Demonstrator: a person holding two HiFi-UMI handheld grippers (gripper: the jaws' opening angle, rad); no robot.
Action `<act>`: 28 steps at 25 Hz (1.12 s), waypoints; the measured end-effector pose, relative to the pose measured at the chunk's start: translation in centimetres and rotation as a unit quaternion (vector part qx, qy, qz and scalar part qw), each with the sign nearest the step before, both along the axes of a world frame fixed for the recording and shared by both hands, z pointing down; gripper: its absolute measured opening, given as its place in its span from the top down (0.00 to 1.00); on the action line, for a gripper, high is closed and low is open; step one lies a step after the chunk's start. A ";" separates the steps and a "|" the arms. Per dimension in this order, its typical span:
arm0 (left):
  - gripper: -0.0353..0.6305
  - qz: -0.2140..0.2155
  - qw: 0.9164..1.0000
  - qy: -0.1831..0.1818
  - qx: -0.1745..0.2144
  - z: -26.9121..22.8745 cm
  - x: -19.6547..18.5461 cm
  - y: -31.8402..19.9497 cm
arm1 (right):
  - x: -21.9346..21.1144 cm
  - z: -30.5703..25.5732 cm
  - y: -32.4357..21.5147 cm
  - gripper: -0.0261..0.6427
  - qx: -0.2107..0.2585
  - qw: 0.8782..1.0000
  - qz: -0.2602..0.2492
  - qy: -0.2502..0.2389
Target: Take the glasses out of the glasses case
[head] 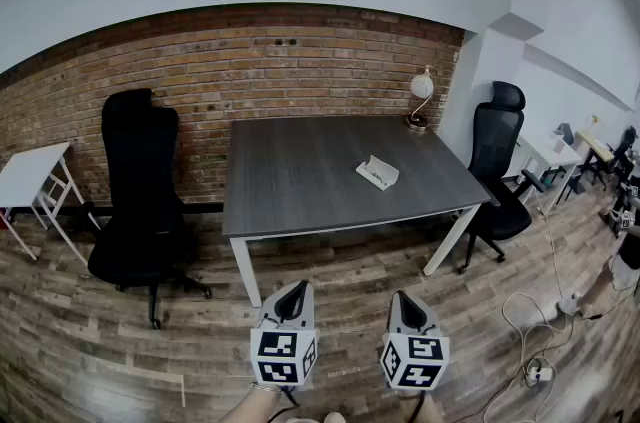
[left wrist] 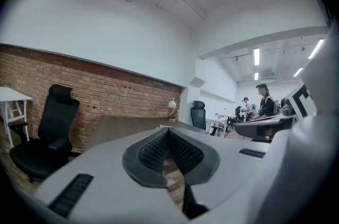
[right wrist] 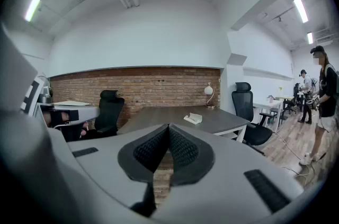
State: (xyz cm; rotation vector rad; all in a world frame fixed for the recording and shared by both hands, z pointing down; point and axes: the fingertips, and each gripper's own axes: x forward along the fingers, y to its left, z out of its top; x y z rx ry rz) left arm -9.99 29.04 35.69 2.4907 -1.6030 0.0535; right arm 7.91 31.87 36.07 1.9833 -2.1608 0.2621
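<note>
Two hand-held tools sit closest to the camera at the bottom of the head view, over wooden floor and well short of the counter [head: 300, 186]. The left tool [head: 291, 291] has its ribbed pads pressed together with nothing between them, as its own view shows [left wrist: 168, 134]. The right tool [head: 404, 299] is likewise pressed together and empty [right wrist: 168, 128].

Well apart from both, the glasses case [head: 377, 173] lies on the dark grey counter, toward its right side. The right gripper view shows it too [right wrist: 193, 118]. It is a small, pale, roughly oblong box with one long side raised like a lid or lip. It is too small here to tell whether it is open, and no glasses can be seen.

The case is probably light and stiff-shelled, so it is likely to skid on the smooth counter if pushed from one side. One tool could pin its base while the other lifts the lid edge. The glasses inside would be thin and fragile, best pinched gently at the bridge or a temple arm, never on a lens.

A globe lamp [head: 421, 91] stands at the counter's far right corner, before a brick wall [head: 250, 61].
</note>
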 end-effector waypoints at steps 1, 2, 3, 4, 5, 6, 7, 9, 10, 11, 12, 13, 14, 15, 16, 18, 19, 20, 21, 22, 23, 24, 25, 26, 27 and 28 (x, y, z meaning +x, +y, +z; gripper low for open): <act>0.92 0.000 1.000 0.000 0.000 -0.1 -0.2 0.0 | -0.2 -0.1 0.1 0.91 0.000 1.000 0.001 0.001; 0.92 0.001 1.000 -0.001 0.001 -0.1 -0.4 0.0 | -0.3 -0.1 0.1 0.91 0.001 1.000 0.001 0.002; 0.92 0.002 1.000 -0.001 0.001 -0.1 -0.6 0.0 | -0.5 -0.2 0.2 0.91 0.001 1.000 0.002 0.002; 0.92 0.003 1.000 -0.002 0.000 -0.1 -0.8 0.0 | -0.7 -0.2 0.2 0.91 0.001 1.000 0.003 0.002; 0.92 0.003 1.000 -0.001 -0.001 -0.1 -1.0 0.1 | -0.8 -0.3 0.4 0.91 0.001 1.000 0.004 0.001; 0.92 0.004 1.000 -0.001 -0.003 0.0 -1.2 0.2 | -0.9 -0.3 0.5 0.91 0.001 1.000 0.005 -0.002; 0.92 0.005 1.000 0.000 -0.004 0.0 -1.3 0.3 | -1.1 -0.2 0.7 0.91 0.000 1.000 0.005 -0.008; 0.92 0.008 1.000 0.000 -0.005 0.2 -1.6 0.6 | -1.3 -0.2 0.9 0.91 -0.002 1.000 0.008 -0.023; 0.92 0.009 1.000 0.000 -0.004 0.2 -1.7 0.7 | -1.4 -0.2 1.0 0.91 0.000 1.000 0.012 -0.028; 0.92 0.011 1.000 0.000 -0.003 0.2 -1.9 0.8 | -1.4 -0.3 1.1 0.91 0.002 0.999 0.015 -0.031; 0.92 0.012 1.000 0.000 -0.003 0.3 -2.0 0.8 | -1.5 -0.3 1.2 0.91 0.004 0.999 0.019 -0.031; 0.92 0.012 1.000 0.001 -0.003 0.3 -2.1 0.8 | -1.5 -0.4 1.3 0.91 0.005 0.999 0.021 -0.031; 0.92 0.011 1.000 0.002 -0.004 0.4 -2.2 0.7 | -1.6 -0.5 1.3 0.91 0.005 0.999 0.023 -0.031; 0.92 0.009 1.000 0.004 -0.006 0.5 -2.3 0.7 | -1.6 -0.4 1.4 0.91 0.004 0.999 0.024 -0.031; 0.92 0.007 1.000 0.006 -0.008 0.5 -2.4 0.6 | -1.6 -0.4 1.5 0.91 0.003 0.999 0.025 -0.032; 0.92 0.006 1.000 0.008 -0.007 0.5 -2.7 0.6 | -1.7 -0.4 1.5 0.91 0.002 0.999 0.026 -0.034; 0.92 0.005 1.000 0.008 -0.006 0.5 -2.7 0.6 | -1.6 -0.4 1.5 0.91 0.002 0.999 0.027 -0.034; 0.92 0.005 1.000 0.009 -0.005 0.6 -2.7 0.5 | -1.5 -0.3 1.5 0.91 0.001 0.999 0.028 -0.034; 0.92 0.004 1.000 0.011 -0.006 0.7 -2.8 0.4 | -1.5 -0.3 1.4 0.91 0.000 0.999 0.029 -0.034; 0.92 0.003 1.000 0.013 -0.008 0.8 -2.8 0.2 | -1.5 -0.2 1.2 0.91 -0.001 0.999 0.029 -0.034; 0.92 0.002 1.000 0.015 -0.011 1.0 -2.9 0.0 | -1.5 0.0 0.9 0.91 -0.003 0.999 0.028 -0.035; 0.92 0.001 1.000 0.016 -0.013 1.3 -3.0 -0.2 | -1.6 0.2 0.7 0.91 -0.005 0.999 0.027 -0.035; 0.92 0.001 1.000 0.016 -0.015 1.6 -3.0 -0.5 | -1.7 0.5 0.4 0.91 -0.007 0.999 0.026 -0.035; 0.92 0.000 1.000 0.016 -0.017 1.9 -3.1 -0.8 | -1.7 0.8 0.1 0.91 -0.009 0.999 0.026 -0.035; 0.92 -0.002 1.000 0.016 -0.018 2.1 -3.1 -1.1 | -1.7 1.1 -0.3 0.91 -0.011 0.999 0.025 -0.035; 0.92 -0.003 1.000 0.016 -0.019 2.3 -3.1 -1.6 | -1.6 1.3 -0.7 0.91 -0.013 0.999 0.025 -0.035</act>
